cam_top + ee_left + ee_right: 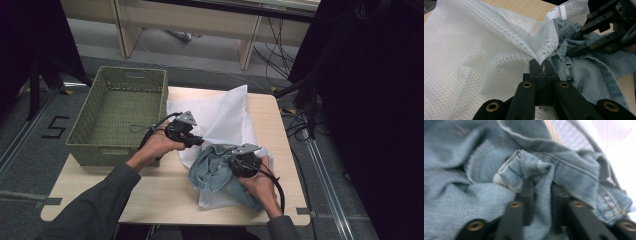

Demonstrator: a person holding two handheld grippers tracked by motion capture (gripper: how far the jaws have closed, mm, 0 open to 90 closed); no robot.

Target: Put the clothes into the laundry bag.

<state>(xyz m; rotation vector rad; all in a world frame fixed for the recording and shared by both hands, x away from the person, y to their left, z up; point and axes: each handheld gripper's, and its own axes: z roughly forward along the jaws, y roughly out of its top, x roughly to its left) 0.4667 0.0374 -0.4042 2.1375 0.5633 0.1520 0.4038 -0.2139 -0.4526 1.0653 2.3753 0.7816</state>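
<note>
A white mesh laundry bag (227, 115) lies spread on the wooden table (160, 195), and a crumpled light-blue denim garment (212, 172) sits at its near end, partly on the mesh. My left gripper (200, 141) is shut on the bag's edge; in the left gripper view the jaws (541, 66) pinch the mesh (486, 50) and lift it into a ridge beside the denim (589, 75). My right gripper (231, 161) rests on the denim. In the right gripper view (541, 187) a bunched fold of denim (536, 167) fills the gap between its jaws.
A green woven basket (95, 150) stands on the table's left side, close to my left hand. Bare tabletop lies along the near edge. Beyond the table are a floor with cables and pale furniture legs; dark curtains hang at right.
</note>
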